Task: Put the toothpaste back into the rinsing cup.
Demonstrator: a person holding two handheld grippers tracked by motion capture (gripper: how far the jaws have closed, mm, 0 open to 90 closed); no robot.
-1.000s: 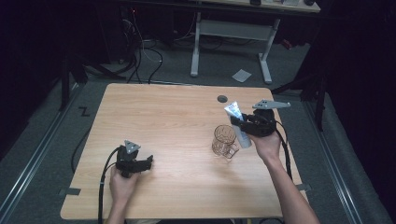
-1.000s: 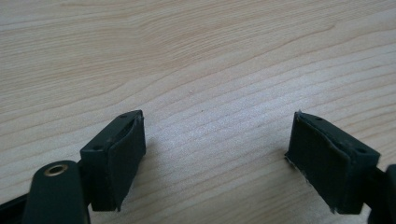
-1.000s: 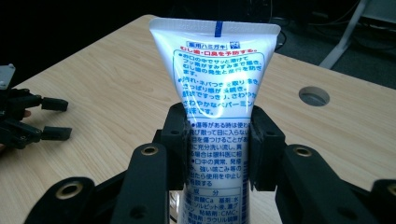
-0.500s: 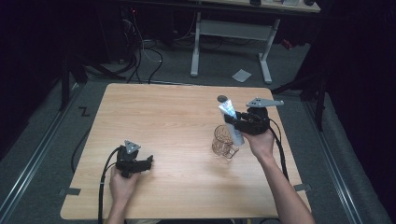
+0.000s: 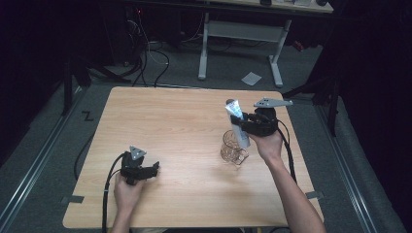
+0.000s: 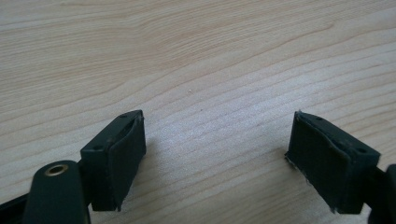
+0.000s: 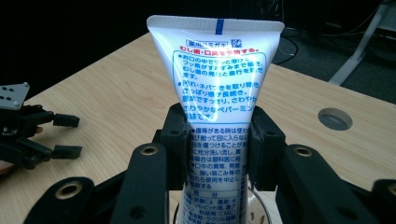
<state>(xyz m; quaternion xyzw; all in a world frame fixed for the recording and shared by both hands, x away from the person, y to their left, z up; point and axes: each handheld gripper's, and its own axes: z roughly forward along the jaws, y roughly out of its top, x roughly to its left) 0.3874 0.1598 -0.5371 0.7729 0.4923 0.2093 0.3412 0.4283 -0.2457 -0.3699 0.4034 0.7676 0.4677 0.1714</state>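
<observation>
Raised right gripper clamps tube over glass.

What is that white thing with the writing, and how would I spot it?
Find the wooden table, then the person's right gripper on its right side. Clamped between its black jaws, above a clear glass cup, stands a tube: white, blue print, crimped flat end up.

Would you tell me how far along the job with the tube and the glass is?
Done: the right gripper has the tube clamped. In hand: it holds the tube upright over the glass cup. Left: releasing it; the left gripper rests open on the table.
</observation>
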